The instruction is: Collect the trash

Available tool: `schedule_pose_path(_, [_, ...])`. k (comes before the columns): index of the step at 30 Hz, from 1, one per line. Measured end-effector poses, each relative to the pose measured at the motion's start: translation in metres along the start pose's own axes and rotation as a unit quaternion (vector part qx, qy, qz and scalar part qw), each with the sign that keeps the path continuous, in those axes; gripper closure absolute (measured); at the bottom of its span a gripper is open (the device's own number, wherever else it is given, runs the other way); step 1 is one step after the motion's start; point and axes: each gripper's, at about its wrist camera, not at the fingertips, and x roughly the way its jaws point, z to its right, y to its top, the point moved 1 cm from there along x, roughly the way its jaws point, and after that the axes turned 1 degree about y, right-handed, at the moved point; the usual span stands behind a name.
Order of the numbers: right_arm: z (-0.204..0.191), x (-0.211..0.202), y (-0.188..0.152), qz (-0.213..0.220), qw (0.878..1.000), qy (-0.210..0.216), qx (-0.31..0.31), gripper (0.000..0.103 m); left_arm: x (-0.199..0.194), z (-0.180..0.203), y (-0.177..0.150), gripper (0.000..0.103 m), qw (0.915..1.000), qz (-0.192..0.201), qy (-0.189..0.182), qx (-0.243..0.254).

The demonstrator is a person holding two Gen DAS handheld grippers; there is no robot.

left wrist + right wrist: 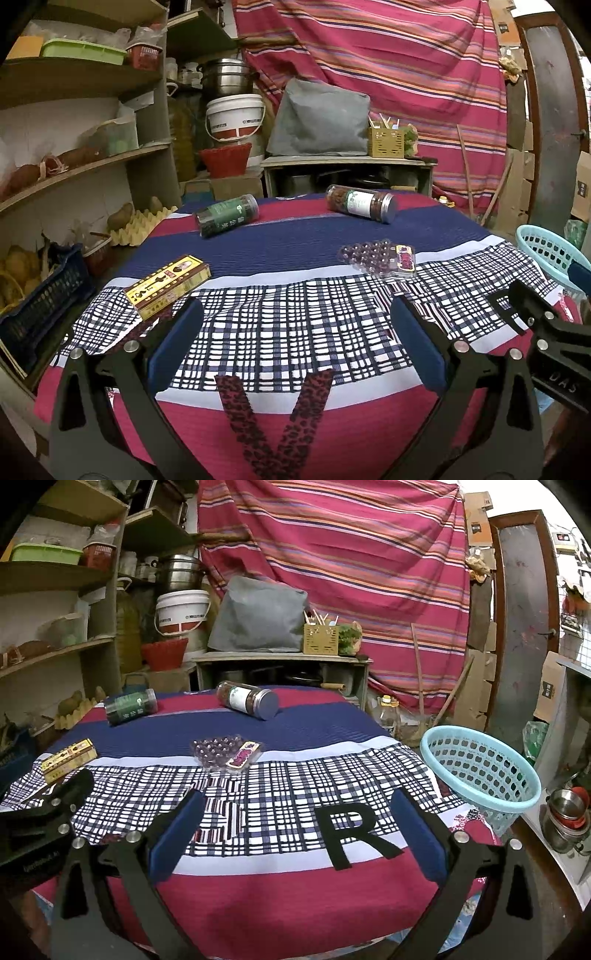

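On the cloth-covered table lie a yellow box at the left, a green-labelled jar on its side, a white-labelled jar on its side, and a clear blister tray with a pink label. A light blue basket sits at the table's right edge. My left gripper hovers open over the checked cloth, nothing between its fingers. My right gripper is likewise open and holds nothing, left of the basket.
Shelves with boxes and produce line the left side. A low cabinet with a grey bag, a white bucket and steel pots stand behind the table. A striped curtain hangs at the back. Steel bowls sit at far right.
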Motion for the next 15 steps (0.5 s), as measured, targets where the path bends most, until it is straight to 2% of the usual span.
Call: schedule_pose_path(15, [-0.0068,0.0021,-0.0017,-0.001,1.000,-0.007,-0.011,0.005,0.0006,-0.0016,-0.0010,0.005,1.0000,-0.003,-0.003,-0.003])
